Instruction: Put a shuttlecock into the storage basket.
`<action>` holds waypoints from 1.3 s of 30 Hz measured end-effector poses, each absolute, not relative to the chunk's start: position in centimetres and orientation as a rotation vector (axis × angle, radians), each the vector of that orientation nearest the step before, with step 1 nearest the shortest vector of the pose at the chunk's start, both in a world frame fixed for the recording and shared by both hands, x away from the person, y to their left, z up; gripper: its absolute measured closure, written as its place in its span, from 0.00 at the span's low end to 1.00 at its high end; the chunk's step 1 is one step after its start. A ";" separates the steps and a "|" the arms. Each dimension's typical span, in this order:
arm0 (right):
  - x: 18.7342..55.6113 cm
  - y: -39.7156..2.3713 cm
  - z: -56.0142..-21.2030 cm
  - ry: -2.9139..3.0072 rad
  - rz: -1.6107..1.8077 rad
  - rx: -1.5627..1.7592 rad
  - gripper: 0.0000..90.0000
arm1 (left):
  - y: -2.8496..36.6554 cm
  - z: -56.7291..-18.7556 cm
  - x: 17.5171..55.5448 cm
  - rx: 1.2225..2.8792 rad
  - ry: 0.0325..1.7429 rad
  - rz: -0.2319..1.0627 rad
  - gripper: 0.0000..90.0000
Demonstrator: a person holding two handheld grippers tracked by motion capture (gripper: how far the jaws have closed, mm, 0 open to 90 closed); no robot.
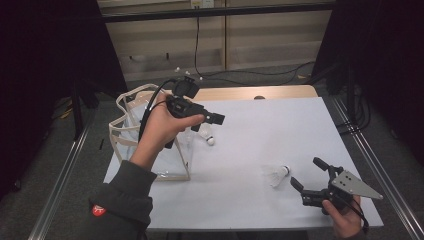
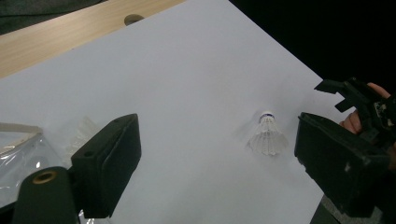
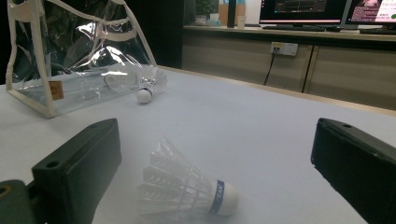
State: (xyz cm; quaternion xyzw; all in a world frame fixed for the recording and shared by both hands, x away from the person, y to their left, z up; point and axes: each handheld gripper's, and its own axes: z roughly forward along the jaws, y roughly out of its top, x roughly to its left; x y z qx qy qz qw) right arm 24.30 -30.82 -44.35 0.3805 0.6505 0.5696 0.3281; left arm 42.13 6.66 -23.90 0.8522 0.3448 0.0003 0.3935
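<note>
A white shuttlecock [image 1: 278, 175] lies on its side on the white tabletop [image 1: 260, 130], toward the near right part of it, its cork end with a blue band pointing away from the person and to the right. In the right tool view the same shuttlecock [image 3: 187, 191] lies on the surface between the two black jaws and a little ahead of them, touching neither, with its feathers fanned toward the jaw on the left of that view. The right tool [image 1: 311, 176] sits low over the tabletop just beside the shuttlecock, its jaws spread wide apart with nothing clamped, held by the right hand [image 1: 345, 217] at the near edge.

A second shuttlecock [image 1: 206, 134] lies farther back, near the middle-left of the tabletop, just beside a clear plastic bag [image 1: 130, 132] with pale trim that stands at the left edge; in the right tool view another shuttlecock shape [image 3: 116, 80] shows through the bag's clear wall.

The left tool [image 1: 216, 118] is raised above the tabletop beside the bag, gripped in the left hand [image 1: 162, 125], its tip pointing right. Its jaws stand wide apart and empty; in the left tool view the near shuttlecock [image 2: 267, 136] lies on the white surface far below, between them.
</note>
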 end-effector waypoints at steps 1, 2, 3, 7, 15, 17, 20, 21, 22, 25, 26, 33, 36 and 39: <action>24.3 -30.8 -44.3 1.702 1.493 0.997 0.02 | 6.6 -24.0 42.1 2.162 0.872 -0.002 0.16; 24.3 -30.8 -44.3 1.701 1.495 0.998 0.02 | 6.5 -24.1 42.1 2.164 0.865 -0.002 0.16; 24.3 -30.8 -44.3 1.701 1.495 0.998 0.02 | 6.4 -24.2 42.0 2.164 0.863 -0.009 0.16; 24.3 -30.8 -44.3 1.704 1.491 0.996 0.02 | 6.1 -24.6 41.8 2.171 0.855 -0.016 0.15; 24.3 -30.8 -44.3 1.707 1.489 0.991 0.02 | 5.6 -25.2 41.4 2.172 0.835 -0.029 0.14; 24.3 -30.8 -44.3 1.705 1.490 0.991 0.02 | 5.4 -25.4 41.3 2.179 0.828 -0.029 0.14; 24.3 -30.8 -44.3 1.705 1.491 0.992 0.02 | 5.0 -25.7 41.2 2.184 0.816 -0.038 0.14; 24.3 -30.7 -44.3 1.704 1.494 0.994 0.02 | 4.9 -25.8 41.1 2.184 0.814 -0.040 0.14; 24.3 -30.8 -44.3 1.704 1.495 0.994 0.02 | 4.8 -25.9 41.1 2.178 0.818 -0.043 0.14; 24.3 -30.8 -44.3 1.709 1.492 0.994 0.02 | 4.7 -26.2 41.1 2.181 0.814 -0.048 0.14; 24.3 -30.8 -44.3 1.709 1.491 0.993 0.02 | 4.7 -26.3 41.1 2.190 0.806 -0.047 0.14; 24.3 -30.8 -44.3 1.705 1.491 0.995 0.02 | 4.2 -27.1 40.8 2.185 0.797 -0.062 0.13; 24.3 -30.8 -44.3 1.705 1.490 0.996 0.02 | 4.1 -27.5 40.6 2.185 0.795 -0.068 0.12; 24.3 -30.8 -44.4 1.708 1.492 0.993 0.02 | 4.1 -27.9 40.6 2.195 0.790 -0.066 0.12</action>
